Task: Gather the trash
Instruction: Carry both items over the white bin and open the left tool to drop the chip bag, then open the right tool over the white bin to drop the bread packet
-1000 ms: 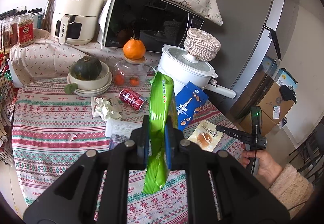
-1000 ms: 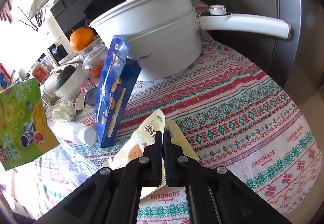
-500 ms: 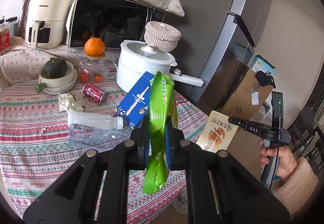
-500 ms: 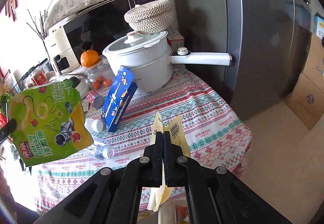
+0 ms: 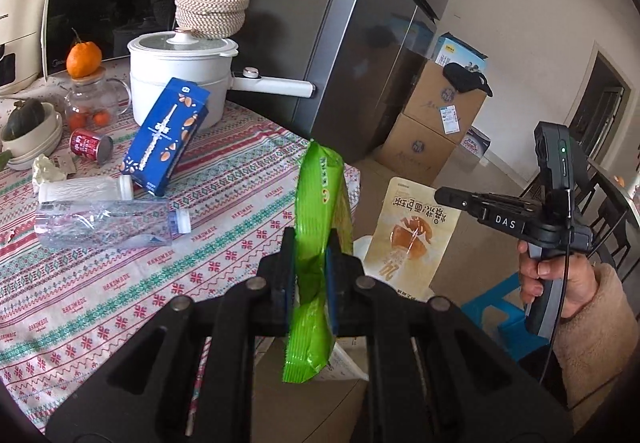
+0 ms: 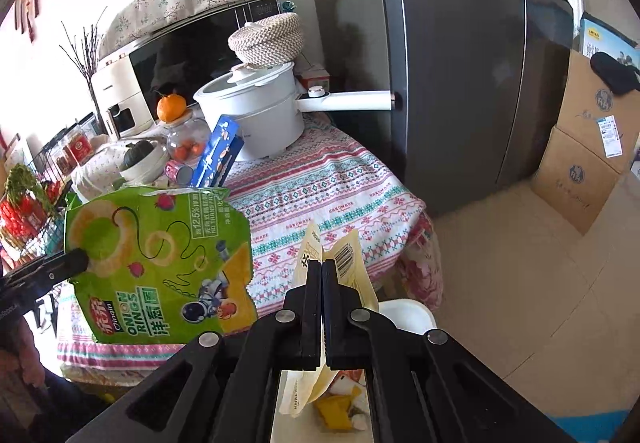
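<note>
- Standing at the back, one dark grey refrigerator (image 5: 360,43) rises beside the table, with two stacked cardboard boxes (image 5: 436,115) on the floor past it.
- One table (image 5: 224,211) under a striped patterned cloth carries most of the clutter.
- One black microwave (image 5: 120,7) sits behind the table under a flowered cover.
- One white pot (image 5: 180,75) with a long handle has its lid on; a woven basket (image 5: 211,9) rests on top of it, contents hidden.
- One glass jar (image 5: 94,105) holds small red-orange fruits, and one orange (image 5: 83,59) sits on its lid.
- One bowl (image 5: 30,135) holds a dark green squash.
- One blue carton (image 5: 166,135) leans against the pot.
- Two plastic bottles lie side by side: a clear crushed bottle (image 5: 104,223) and a white bottle (image 5: 84,187).
- One red can (image 5: 90,143) lies on its side near a crumpled wrapper.
- One green onion-rings bag (image 5: 318,227) is clamped in the left gripper (image 5: 310,275), held off the table's edge.
- One yellow snack packet (image 6: 340,275) is pinched between the closed fingers of the right gripper (image 6: 322,307), hanging above a bin (image 6: 408,317) whose inside shows scraps of rubbish.
</note>
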A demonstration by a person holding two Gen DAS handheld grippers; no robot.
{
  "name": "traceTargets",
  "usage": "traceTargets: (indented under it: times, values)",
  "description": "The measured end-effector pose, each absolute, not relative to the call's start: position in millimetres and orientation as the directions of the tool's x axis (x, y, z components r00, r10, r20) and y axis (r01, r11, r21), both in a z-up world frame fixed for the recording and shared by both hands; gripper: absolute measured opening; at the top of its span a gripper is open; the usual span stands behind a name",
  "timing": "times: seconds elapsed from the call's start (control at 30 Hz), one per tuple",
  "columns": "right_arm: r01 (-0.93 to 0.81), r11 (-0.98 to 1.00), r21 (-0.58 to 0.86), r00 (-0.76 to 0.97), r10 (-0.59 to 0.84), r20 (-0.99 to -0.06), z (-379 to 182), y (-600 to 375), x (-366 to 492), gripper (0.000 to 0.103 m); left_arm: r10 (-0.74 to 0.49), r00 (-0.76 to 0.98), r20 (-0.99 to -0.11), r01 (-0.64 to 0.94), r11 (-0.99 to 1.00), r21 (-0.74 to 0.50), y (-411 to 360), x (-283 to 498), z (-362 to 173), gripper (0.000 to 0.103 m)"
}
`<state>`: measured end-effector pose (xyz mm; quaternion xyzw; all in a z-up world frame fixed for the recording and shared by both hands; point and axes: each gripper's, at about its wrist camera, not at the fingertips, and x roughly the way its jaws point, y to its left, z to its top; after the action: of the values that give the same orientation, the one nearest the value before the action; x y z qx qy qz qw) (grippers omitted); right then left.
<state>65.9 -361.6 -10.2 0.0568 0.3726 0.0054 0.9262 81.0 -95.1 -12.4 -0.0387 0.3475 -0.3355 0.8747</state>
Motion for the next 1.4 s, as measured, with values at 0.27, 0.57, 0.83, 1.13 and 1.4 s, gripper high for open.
traceTargets:
  times: [0.27, 0.57, 0.83, 1.13, 1.4]
  values:
    - [0.057, 0.996, 0.066, 0.622, 0.016, -0.782, -58, -382, 55, 0.001, -0.606, 0.45, -0.656, 0.631, 0.736, -0.246, -153, 68, -43, 0.014]
    - [0.118, 0.993, 0.033, 0.511, -0.032, -0.859, -94, -405, 53, 0.001, -0.54, 0.377, -0.753, 0.673, 0.718, -0.178, -210, 68, -94, 0.014]
    - [0.153, 0.988, 0.024, 0.487, -0.055, -0.872, -98, -418, 47, 0.001, -0.483, 0.339, -0.807, 0.702, 0.701, -0.125, -245, 71, -130, 0.014]
    - [0.164, 0.986, 0.016, 0.46, -0.063, -0.886, -105, -423, 51, 0.001, -0.457, 0.348, -0.819, 0.708, 0.701, -0.09, -255, 75, -138, 0.032]
    - [0.17, 0.985, 0.028, 0.449, -0.052, -0.892, -108, -422, 53, 0.001, -0.443, 0.437, -0.783, 0.665, 0.745, -0.05, -224, 76, -102, 0.08]
